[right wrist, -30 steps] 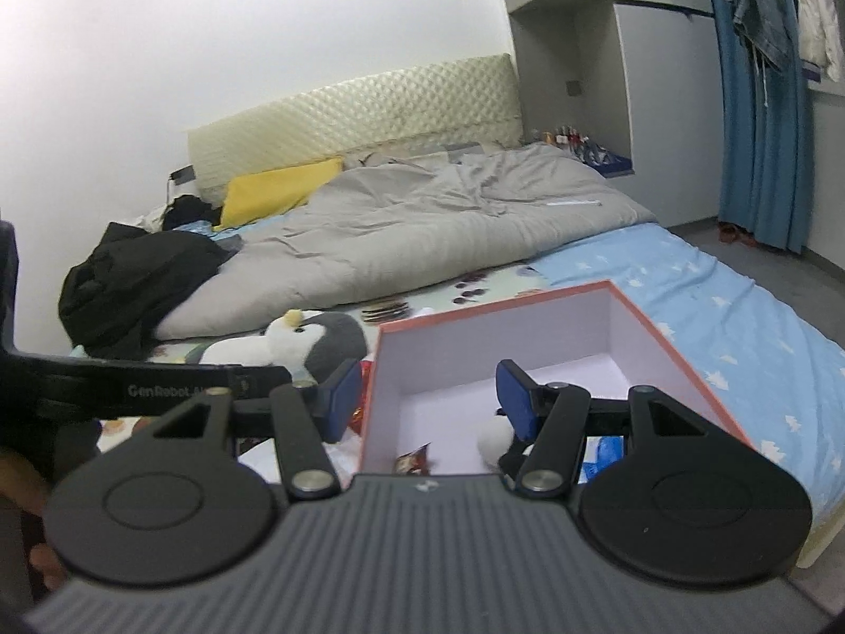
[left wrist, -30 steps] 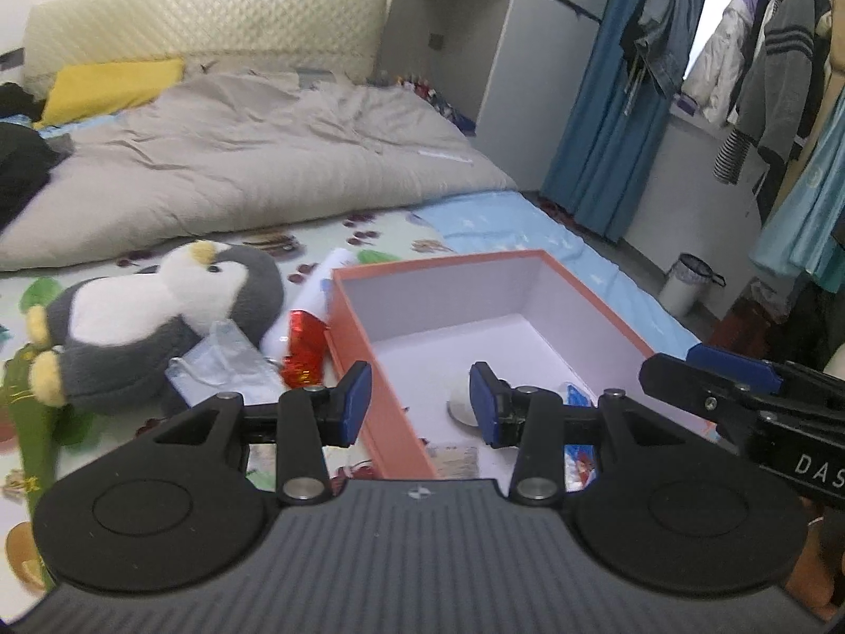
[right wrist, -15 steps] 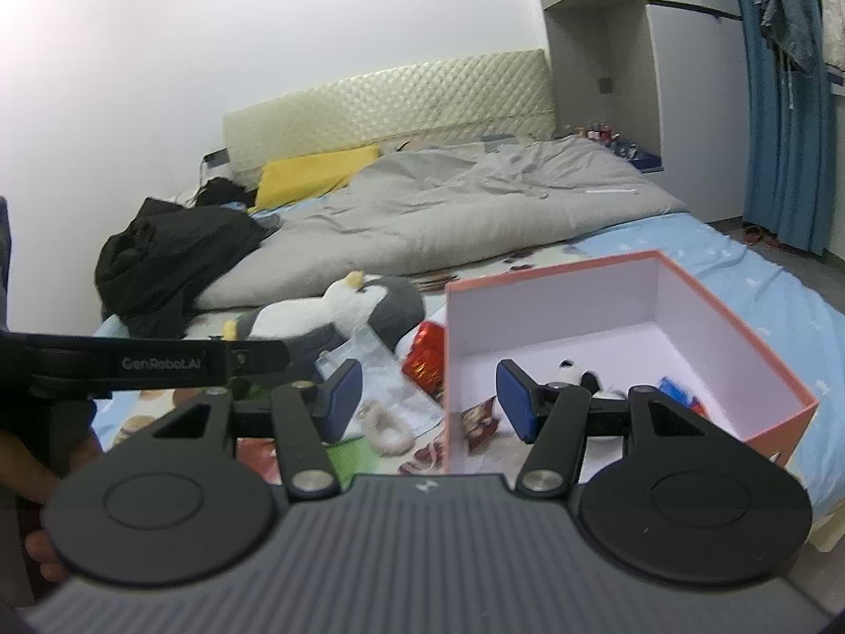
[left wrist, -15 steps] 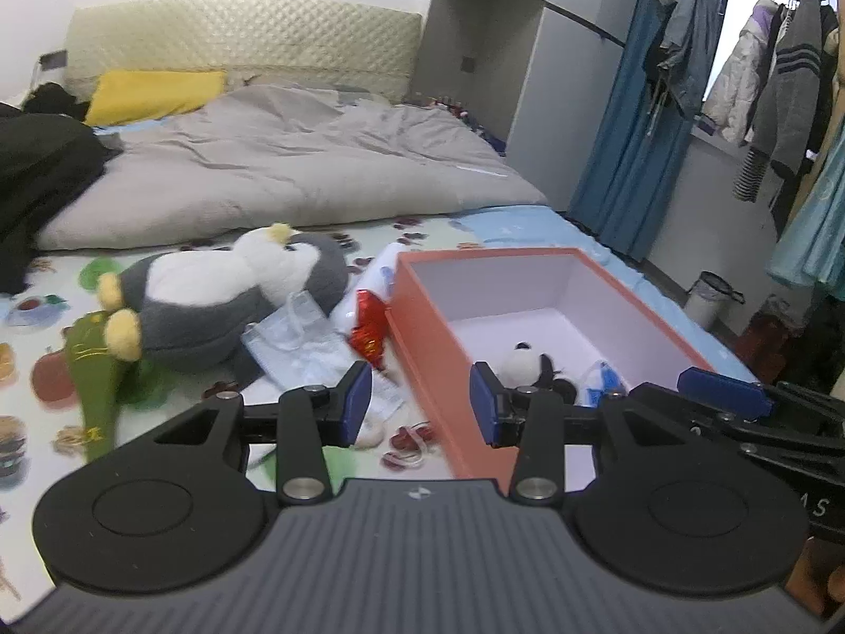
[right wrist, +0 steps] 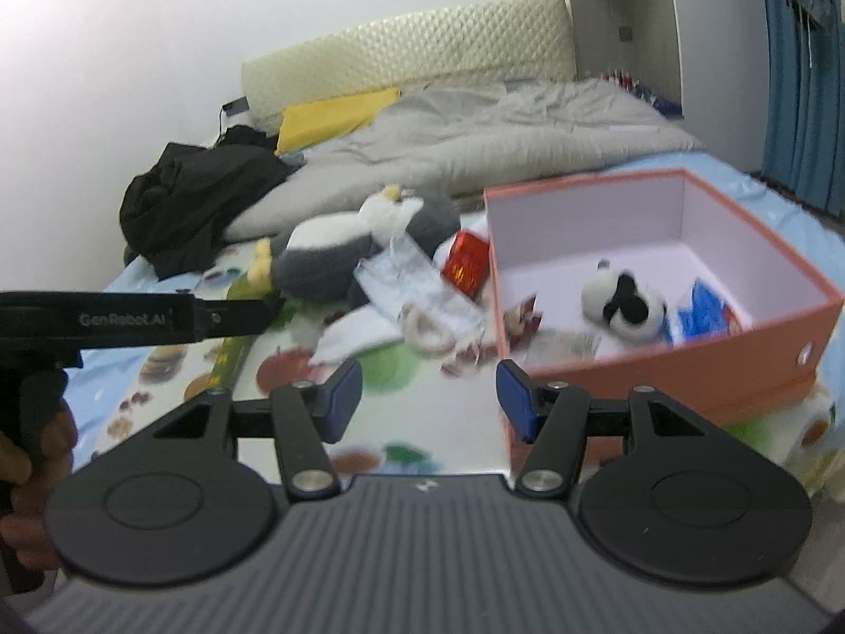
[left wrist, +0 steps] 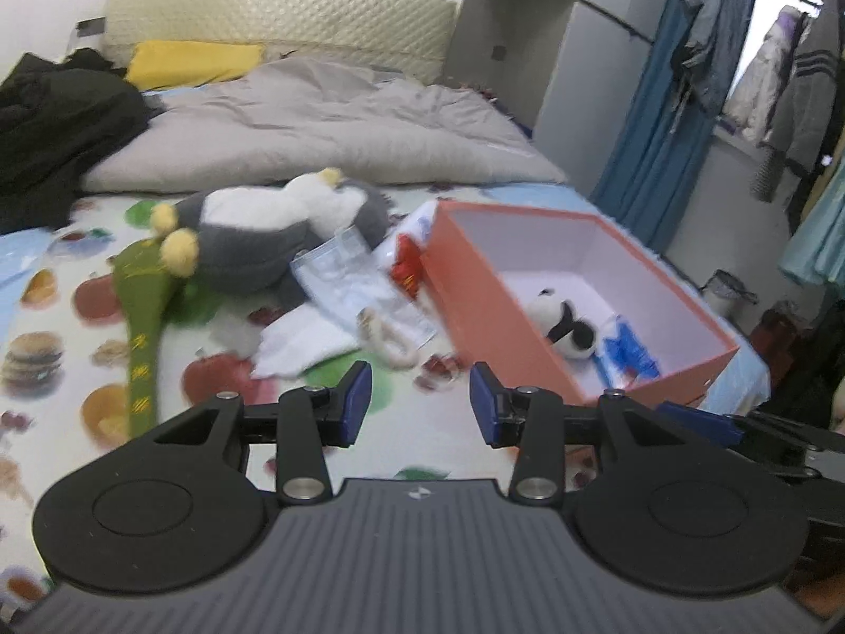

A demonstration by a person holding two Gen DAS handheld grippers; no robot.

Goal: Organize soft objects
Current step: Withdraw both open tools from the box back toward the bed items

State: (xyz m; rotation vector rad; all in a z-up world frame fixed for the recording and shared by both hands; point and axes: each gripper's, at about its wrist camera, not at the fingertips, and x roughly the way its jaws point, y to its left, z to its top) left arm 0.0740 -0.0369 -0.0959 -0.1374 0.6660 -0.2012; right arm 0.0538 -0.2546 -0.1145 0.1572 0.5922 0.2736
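While both grippers hang empty over the bed (left wrist: 63, 317), the left gripper (left wrist: 420, 401) and right gripper (right wrist: 428, 399) each have their fingers apart with nothing between them. A penguin plush (left wrist: 264, 238) lies on the printed sheet beside the orange box (left wrist: 486, 311), which already holds a small panda toy (left wrist: 567, 325). It looks light and squashy (likely to sag if pinched at an edge), so the plump grey body seems the best place to hold.
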